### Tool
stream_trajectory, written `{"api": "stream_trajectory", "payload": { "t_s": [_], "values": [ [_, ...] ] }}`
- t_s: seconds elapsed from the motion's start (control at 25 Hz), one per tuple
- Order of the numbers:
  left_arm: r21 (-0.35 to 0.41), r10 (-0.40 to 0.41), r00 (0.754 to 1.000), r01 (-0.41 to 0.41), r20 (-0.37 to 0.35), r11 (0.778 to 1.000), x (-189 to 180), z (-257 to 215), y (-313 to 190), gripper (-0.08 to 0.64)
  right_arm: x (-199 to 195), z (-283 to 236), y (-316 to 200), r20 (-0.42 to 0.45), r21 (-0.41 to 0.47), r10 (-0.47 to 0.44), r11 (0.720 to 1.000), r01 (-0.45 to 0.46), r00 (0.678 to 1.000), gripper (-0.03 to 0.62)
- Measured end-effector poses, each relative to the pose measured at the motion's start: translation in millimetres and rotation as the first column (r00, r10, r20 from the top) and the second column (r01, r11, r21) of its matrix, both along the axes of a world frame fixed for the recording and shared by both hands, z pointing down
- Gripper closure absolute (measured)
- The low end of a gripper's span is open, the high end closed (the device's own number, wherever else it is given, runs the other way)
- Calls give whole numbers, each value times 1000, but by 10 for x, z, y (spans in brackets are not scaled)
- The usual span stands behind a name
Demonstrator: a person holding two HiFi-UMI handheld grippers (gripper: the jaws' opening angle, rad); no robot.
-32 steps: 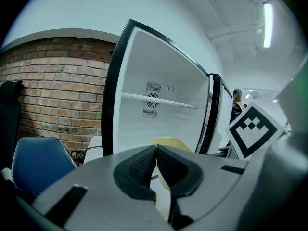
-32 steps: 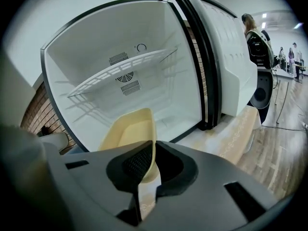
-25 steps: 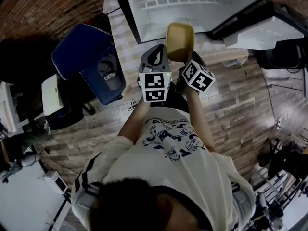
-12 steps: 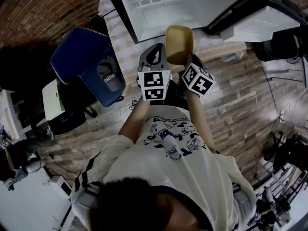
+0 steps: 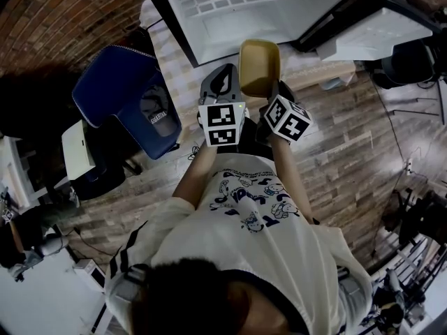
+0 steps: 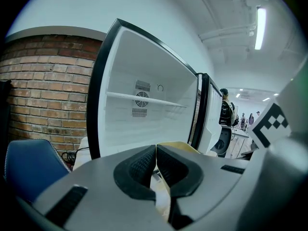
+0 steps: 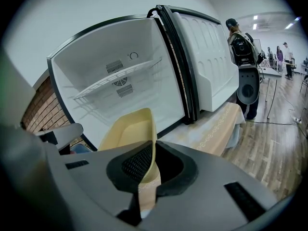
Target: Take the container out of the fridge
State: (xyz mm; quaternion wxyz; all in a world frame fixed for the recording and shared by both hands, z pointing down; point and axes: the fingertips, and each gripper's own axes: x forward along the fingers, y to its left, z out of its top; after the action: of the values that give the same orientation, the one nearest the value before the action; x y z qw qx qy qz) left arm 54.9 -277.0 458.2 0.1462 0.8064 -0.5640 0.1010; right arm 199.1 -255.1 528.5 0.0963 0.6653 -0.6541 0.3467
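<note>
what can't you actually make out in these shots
- Lower part of the fridge: in the left gripper view it is behind the left gripper; the head view cuts the fridge off at the top edge.
- Base of the yellow container: in the right gripper view it is behind the right gripper, which is shut on its wall.
- Distant people: too small to make out in either gripper view.

The container (image 5: 260,67) is before the fridge (image 5: 237,9), chair (image 5: 115,89) left.

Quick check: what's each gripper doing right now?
Left gripper: closed, nothing between its jaws.
Right gripper: closed on the wall of the yellow container.
</note>
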Motion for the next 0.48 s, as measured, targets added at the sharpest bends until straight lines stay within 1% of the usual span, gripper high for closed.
{"api": "stream_trajectory", "payload": {
  "t_s": [0.48],
  "values": [
    [-7, 1, 1000, -1, -4, 1000, 29, 14, -28, 540, 31, -17, 16, -7, -8, 1, 1000, -1, 1000, 549]
  ]
}}
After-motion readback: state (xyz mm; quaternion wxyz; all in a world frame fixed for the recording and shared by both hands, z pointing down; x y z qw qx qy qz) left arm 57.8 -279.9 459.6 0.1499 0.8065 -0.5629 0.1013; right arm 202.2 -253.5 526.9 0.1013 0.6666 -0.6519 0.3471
